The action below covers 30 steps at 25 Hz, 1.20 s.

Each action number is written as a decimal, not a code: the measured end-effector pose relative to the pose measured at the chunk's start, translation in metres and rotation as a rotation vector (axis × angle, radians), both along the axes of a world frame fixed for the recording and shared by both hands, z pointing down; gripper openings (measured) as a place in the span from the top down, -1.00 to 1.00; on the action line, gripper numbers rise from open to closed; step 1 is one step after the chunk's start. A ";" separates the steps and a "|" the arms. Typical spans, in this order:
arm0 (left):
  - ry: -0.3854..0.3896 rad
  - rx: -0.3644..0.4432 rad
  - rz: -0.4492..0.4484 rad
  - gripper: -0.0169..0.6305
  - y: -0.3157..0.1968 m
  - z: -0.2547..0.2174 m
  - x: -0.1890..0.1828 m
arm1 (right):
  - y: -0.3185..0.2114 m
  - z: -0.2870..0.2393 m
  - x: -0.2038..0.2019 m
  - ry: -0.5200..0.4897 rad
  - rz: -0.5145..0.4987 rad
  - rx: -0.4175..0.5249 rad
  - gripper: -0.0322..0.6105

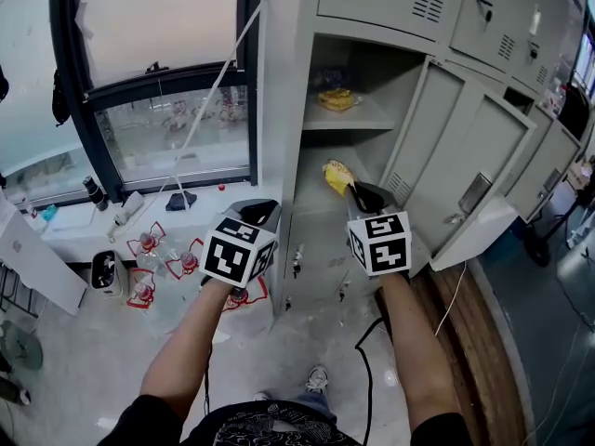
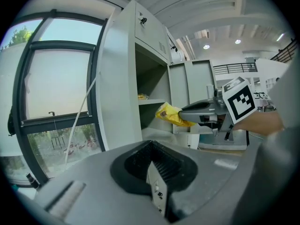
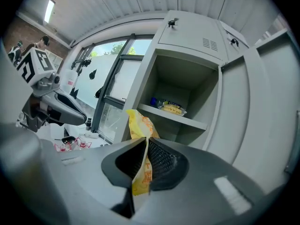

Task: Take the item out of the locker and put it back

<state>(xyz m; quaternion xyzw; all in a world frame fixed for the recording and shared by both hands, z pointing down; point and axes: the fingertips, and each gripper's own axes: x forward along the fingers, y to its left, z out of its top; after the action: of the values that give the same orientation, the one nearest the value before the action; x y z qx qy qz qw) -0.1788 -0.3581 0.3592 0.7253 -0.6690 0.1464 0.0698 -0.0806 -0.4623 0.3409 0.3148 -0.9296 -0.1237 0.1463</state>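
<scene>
The grey locker (image 1: 279, 110) stands open with its door (image 1: 465, 156) swung out to the right. A yellow snack packet (image 1: 337, 176) hangs in front of the lower compartment, below the shelf (image 1: 367, 119). My right gripper (image 1: 358, 193) is shut on this packet (image 3: 138, 125), which sticks up between the pads, and the left gripper view shows it (image 2: 168, 114) too. A second yellow pack (image 1: 337, 98) lies on the shelf. My left gripper (image 1: 256, 214) hovers left of the locker, jaws together with nothing in them (image 2: 151, 149).
A large window (image 1: 158, 110) and its sill with small items are to the left. Red-and-clear objects (image 1: 149, 244) lie on the floor below it. A black cable (image 1: 367, 360) runs across the floor beside a wooden strip (image 1: 474, 342). More closed lockers (image 1: 502, 26) continue to the right.
</scene>
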 end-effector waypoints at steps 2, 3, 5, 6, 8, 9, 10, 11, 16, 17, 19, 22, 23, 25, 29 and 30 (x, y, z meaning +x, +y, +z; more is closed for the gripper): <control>-0.002 0.009 0.003 0.95 -0.001 -0.005 0.000 | 0.000 -0.012 0.001 -0.011 0.002 0.021 0.77; -0.003 0.014 0.003 0.95 -0.002 -0.007 0.000 | -0.001 -0.019 0.001 -0.015 0.002 0.032 0.77; -0.005 0.025 0.001 0.95 -0.004 -0.012 -0.002 | -0.003 -0.032 0.000 -0.020 -0.001 0.055 0.77; -0.006 0.030 -0.002 0.95 -0.005 -0.015 -0.004 | -0.004 -0.038 -0.001 -0.021 -0.003 0.067 0.77; -0.008 0.039 -0.008 0.95 -0.008 -0.021 -0.006 | -0.007 -0.051 -0.002 -0.024 -0.006 0.090 0.77; -0.009 0.042 -0.011 0.95 -0.009 -0.023 -0.007 | -0.008 -0.058 -0.002 -0.025 -0.008 0.101 0.77; -0.010 0.045 -0.015 0.95 -0.010 -0.025 -0.008 | -0.009 -0.064 -0.002 -0.028 -0.011 0.113 0.77; -0.011 0.049 -0.019 0.95 -0.012 -0.028 -0.009 | -0.010 -0.070 -0.003 -0.030 -0.015 0.124 0.77; -0.010 0.071 -0.039 0.95 -0.021 -0.040 -0.014 | -0.016 -0.098 -0.008 -0.033 -0.036 0.184 0.78; -0.009 0.074 -0.042 0.95 -0.022 -0.041 -0.014 | -0.017 -0.103 -0.009 -0.034 -0.038 0.198 0.78; -0.008 0.079 -0.050 0.95 -0.026 -0.044 -0.015 | -0.022 -0.113 -0.011 -0.032 -0.041 0.226 0.78; -0.009 0.083 -0.070 0.95 -0.030 -0.046 -0.018 | -0.032 -0.123 -0.017 -0.016 -0.052 0.264 0.78; -0.009 0.082 -0.078 0.95 -0.031 -0.046 -0.019 | -0.036 -0.125 -0.020 -0.007 -0.057 0.276 0.78; -0.007 0.082 -0.094 0.95 -0.033 -0.045 -0.021 | -0.044 -0.130 -0.027 0.014 -0.066 0.300 0.78; -0.013 0.088 -0.136 0.95 -0.036 -0.048 -0.030 | -0.059 -0.140 -0.041 0.054 -0.088 0.349 0.78; -0.011 0.089 -0.147 0.95 -0.036 -0.049 -0.031 | -0.062 -0.142 -0.045 0.066 -0.094 0.364 0.78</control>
<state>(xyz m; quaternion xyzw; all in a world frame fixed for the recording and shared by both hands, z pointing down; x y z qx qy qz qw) -0.2103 -0.3940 0.3106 0.6760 -0.7266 0.1150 0.0442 -0.1259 -0.5243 0.1993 0.2878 -0.9003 -0.3069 0.1113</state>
